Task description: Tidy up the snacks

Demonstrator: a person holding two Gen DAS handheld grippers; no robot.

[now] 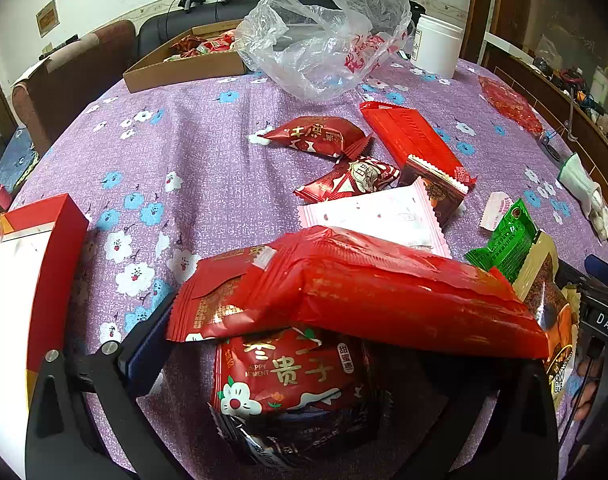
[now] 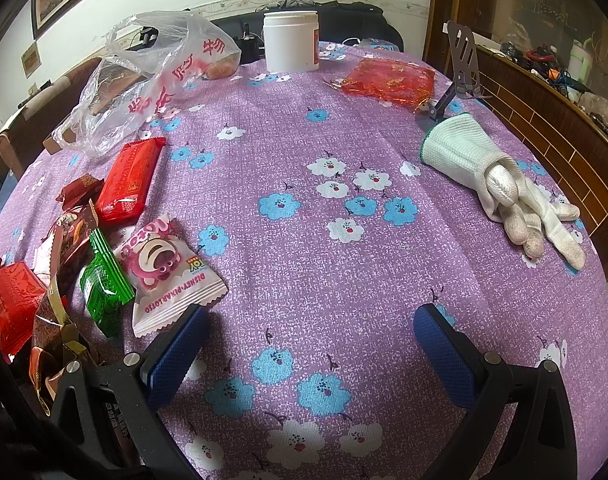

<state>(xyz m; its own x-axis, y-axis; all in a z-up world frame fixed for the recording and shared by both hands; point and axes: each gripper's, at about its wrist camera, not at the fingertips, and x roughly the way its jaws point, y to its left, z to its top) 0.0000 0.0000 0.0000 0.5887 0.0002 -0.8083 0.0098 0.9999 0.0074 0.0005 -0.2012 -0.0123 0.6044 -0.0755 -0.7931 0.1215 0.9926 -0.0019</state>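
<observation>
My left gripper (image 1: 339,340) is open low over the purple flowered tablecloth (image 1: 208,168). A red date packet (image 1: 288,376) lies between its fingers, and a long red packet (image 1: 363,284) lies across it and hides the right finger. Further on lie two small red packets (image 1: 319,136), another long red packet (image 1: 407,136), a pink-white packet (image 1: 375,216) and a green packet (image 1: 503,240). My right gripper (image 2: 309,340) is open over bare cloth with nothing between its pads. To its left lie a pink bear packet (image 2: 168,264), the green packet (image 2: 104,284) and the red packets (image 2: 130,180).
A cardboard box (image 1: 184,68) holding snacks, a crumpled plastic bag (image 1: 327,40) and a white jar (image 1: 435,44) stand at the far side. A red-and-white box (image 1: 56,240) sits at the near left. A white glove (image 2: 499,188), a red mesh pouch (image 2: 387,80) and a metal stand (image 2: 463,68) lie right.
</observation>
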